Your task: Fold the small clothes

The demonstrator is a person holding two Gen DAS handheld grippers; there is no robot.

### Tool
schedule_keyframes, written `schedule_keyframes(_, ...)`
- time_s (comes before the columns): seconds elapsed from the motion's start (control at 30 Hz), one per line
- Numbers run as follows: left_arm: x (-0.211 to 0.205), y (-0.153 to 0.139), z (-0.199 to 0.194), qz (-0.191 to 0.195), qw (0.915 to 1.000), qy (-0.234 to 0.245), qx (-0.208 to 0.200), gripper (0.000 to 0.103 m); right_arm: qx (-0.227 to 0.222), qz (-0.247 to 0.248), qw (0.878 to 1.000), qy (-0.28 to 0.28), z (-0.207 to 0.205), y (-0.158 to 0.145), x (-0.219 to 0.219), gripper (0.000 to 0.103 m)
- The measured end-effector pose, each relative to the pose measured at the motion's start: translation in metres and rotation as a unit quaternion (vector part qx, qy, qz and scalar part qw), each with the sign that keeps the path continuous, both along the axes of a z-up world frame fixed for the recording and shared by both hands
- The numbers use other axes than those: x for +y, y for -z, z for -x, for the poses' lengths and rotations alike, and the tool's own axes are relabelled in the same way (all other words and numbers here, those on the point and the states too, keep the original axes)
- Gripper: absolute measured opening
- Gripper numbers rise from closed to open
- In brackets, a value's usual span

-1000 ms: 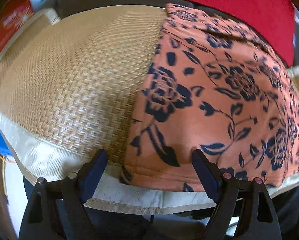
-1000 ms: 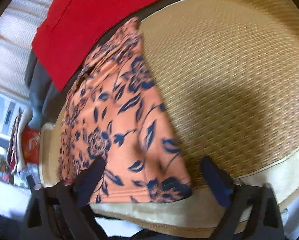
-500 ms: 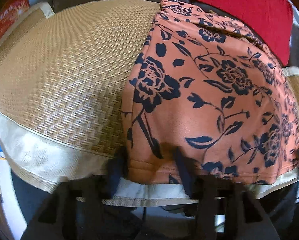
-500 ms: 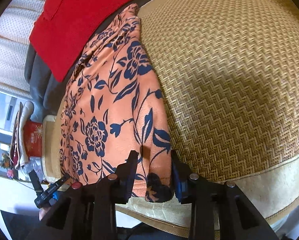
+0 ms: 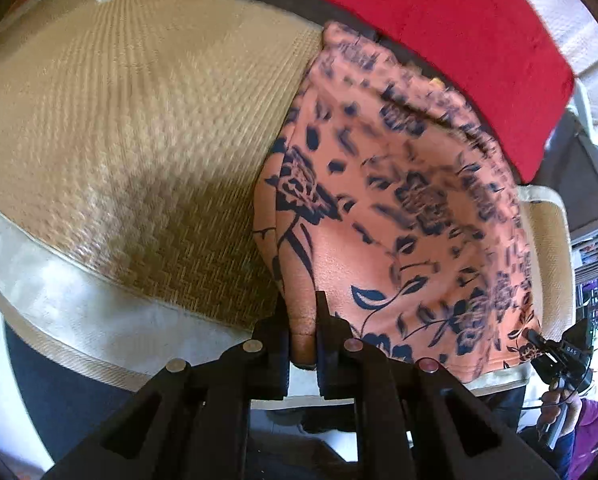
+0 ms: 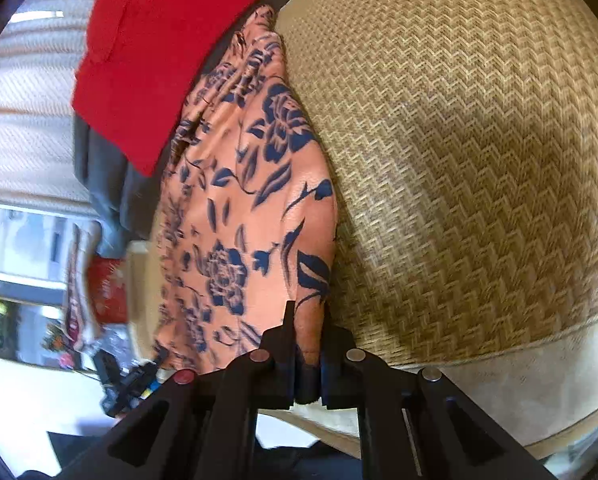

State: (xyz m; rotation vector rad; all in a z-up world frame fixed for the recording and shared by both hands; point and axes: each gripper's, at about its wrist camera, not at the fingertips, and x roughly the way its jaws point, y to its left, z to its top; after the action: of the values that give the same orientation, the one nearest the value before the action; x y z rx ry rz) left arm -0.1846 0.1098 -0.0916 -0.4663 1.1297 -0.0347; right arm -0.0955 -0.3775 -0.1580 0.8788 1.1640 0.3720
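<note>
An orange garment with dark blue flowers (image 5: 411, 200) lies on a woven straw mat (image 5: 131, 128). My left gripper (image 5: 302, 320) is shut on the garment's near left hem corner, and the cloth is bunched between the jaws. In the right wrist view the same garment (image 6: 251, 208) runs away from me beside the mat (image 6: 459, 160). My right gripper (image 6: 305, 332) is shut on its near right hem corner. The right gripper also shows in the left wrist view (image 5: 555, 354), at the far right corner of the hem.
A red cloth (image 5: 451, 40) lies beyond the garment, also in the right wrist view (image 6: 155, 48). The mat has a pale fabric border (image 5: 91, 312) along the near edge. Shelves and clutter (image 6: 39, 280) stand past the cushion's left side.
Both grippers went from wide open to shut on the near hem corners. The garment's near edge is now lifted and bunched, and both views are blurred by motion.
</note>
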Motion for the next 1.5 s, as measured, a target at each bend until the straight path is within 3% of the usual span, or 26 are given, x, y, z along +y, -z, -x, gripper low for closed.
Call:
schedule_keyframes(0.07, -0.003, -0.008, 0.001, -0.013, 0.9997, 0.009, -0.016, 0.01, -0.025, -0.011, 1.0, 0.006, 0.002, -0.011, -0.001, 0.008)
schedule_keyframes(0.13, -0.003, 0.018, -0.014, -0.016, 0.9994, 0.016, 0.025, 0.01, -0.013, 0.001, 1.0, -0.001, -0.006, -0.002, -0.002, 0.008)
schedule_keyframes(0.2, 0.001, 0.032, -0.024, -0.005, 0.9979, 0.011, 0.063, 0.01, 0.029, -0.008, 1.0, 0.001, -0.015, 0.02, -0.002, 0.009)
schedule_keyframes(0.23, -0.001, 0.021, -0.028, -0.005, 0.9988, 0.018, 0.045, 0.01, 0.032, -0.016, 0.999, 0.002, -0.018, 0.02, -0.002, 0.009)
schedule_keyframes(0.33, -0.002, -0.036, -0.058, -0.008, 0.9989, 0.034, -0.033, 0.01, -0.035, -0.053, 0.998, 0.0, -0.041, -0.024, -0.005, 0.008)
schedule_keyframes(0.47, 0.004, -0.1, -0.147, -0.005, 0.9894, 0.038, -0.14, 0.011, -0.13, -0.077, 0.988, 0.001, -0.122, -0.094, -0.016, 0.008)
schedule_keyframes(0.53, 0.007, -0.116, -0.203, -0.005, 0.9827, 0.017, -0.184, 0.016, -0.173, -0.072, 0.982, 0.014, -0.176, -0.124, -0.019, 0.009)
schedule_keyframes(0.57, 0.009, -0.117, -0.23, -0.009, 0.9804, 0.01, -0.197, 0.037, -0.194, -0.079, 0.977, 0.036, -0.212, -0.133, -0.022, 0.013)
schedule_keyframes(0.6, 0.01, -0.113, -0.258, -0.031, 0.9802, -0.009, -0.196, 0.078, -0.203, -0.08, 0.975, 0.048, -0.237, -0.135, -0.024, 0.03)
schedule_keyframes(0.63, 0.012, -0.107, -0.276, -0.054, 0.9802, -0.032, -0.188, 0.093, -0.2, -0.078, 0.975, 0.052, -0.26, -0.131, -0.022, 0.05)
schedule_keyframes(0.67, 0.017, -0.096, -0.292, -0.076, 0.9785, -0.06, -0.182, 0.096, -0.171, -0.059, 0.981, 0.066, -0.285, -0.118, -0.025, 0.101)
schedule_keyframes(0.77, 0.03, -0.064, -0.299, -0.098, 0.9812, -0.083, -0.144, 0.096, -0.145, 0.028, 0.986, 0.084, -0.296, -0.092, -0.018, 0.103)
schedule_keyframes(0.83, 0.029, -0.038, -0.294, -0.082, 0.9866, -0.058, -0.128, 0.096, -0.122, 0.063, 0.988, 0.075, -0.285, -0.077, -0.012, 0.103)
schedule_keyframes(0.9, 0.02, -0.011, -0.296, -0.113, 0.9877, -0.035, -0.102, 0.096, -0.11, 0.112, 0.987, 0.036, -0.277, -0.061, 0.004, 0.101)
schedule_keyframes(0.93, 0.015, 0.0, -0.299, -0.115, 0.9891, -0.022, -0.089, 0.096, -0.1, 0.131, 0.986, 0.018, -0.277, -0.053, 0.014, 0.099)
schedule_keyframes(0.97, 0.007, 0.012, -0.305, -0.113, 0.9911, -0.003, -0.07, 0.095, -0.089, 0.137, 0.987, -0.003, -0.279, -0.047, 0.025, 0.088)
schedule_keyframes(1.0, -0.003, 0.023, -0.312, -0.11, 0.9925, 0.022, -0.049, 0.081, -0.085, 0.15, 0.985, -0.021, -0.281, -0.045, 0.038, 0.079)
schedule_keyframes(1.03, -0.014, 0.029, -0.316, -0.129, 0.9897, 0.045, -0.043, 0.069, -0.09, 0.202, 0.975, -0.037, -0.282, -0.05, 0.049, 0.071)
schedule_keyframes(1.07, -0.026, 0.029, -0.319, -0.172, 0.9819, 0.065, -0.046, 0.02, -0.08, 0.217, 0.971, -0.054, -0.286, -0.052, 0.058, 0.03)
schedule_keyframes(1.1, -0.03, 0.031, -0.324, -0.157, 0.9842, 0.076, -0.028, 0.016, -0.062, 0.203, 0.975, -0.067, -0.289, -0.051, 0.061, 0.024)
schedule_keyframes(1.2, -0.023, 0.017, -0.316, -0.126, 0.9903, 0.051, -0.027, 0.013, -0.068, 0.226, 0.968, -0.083, -0.274, -0.071, 0.068, 0.022)
schedule_keyframes(1.27, -0.017, 0.008, -0.286, -0.123, 0.9901, 0.055, -0.039, 0.013, -0.071, 0.224, 0.969, -0.077, -0.253, -0.081, 0.074, 0.021)
schedule_keyframes(1.37, -0.016, 0.013, -0.225, -0.123, 0.9885, 0.076, -0.043, 0.015, -0.061, 0.211, 0.974, -0.063, -0.201, -0.074, 0.056, 0.021)
schedule_keyframes(1.43, -0.012, 0.02, -0.2, -0.124, 0.988, 0.08, -0.046, 0.022, -0.049, 0.196, 0.978, -0.058, -0.174, -0.061, 0.047, 0.029)
schedule_keyframes(1.47, -0.009, 0.02, -0.197, -0.129, 0.9875, 0.078, -0.047, 0.025, -0.054, 0.176, 0.982, -0.052, -0.162, -0.058, 0.039, 0.043)
schedule_keyframes(1.5, -0.004, 0.017, -0.199, -0.129, 0.9876, 0.073, -0.054, 0.032, -0.056, 0.169, 0.983, -0.044, -0.157, -0.059, 0.032, 0.07)
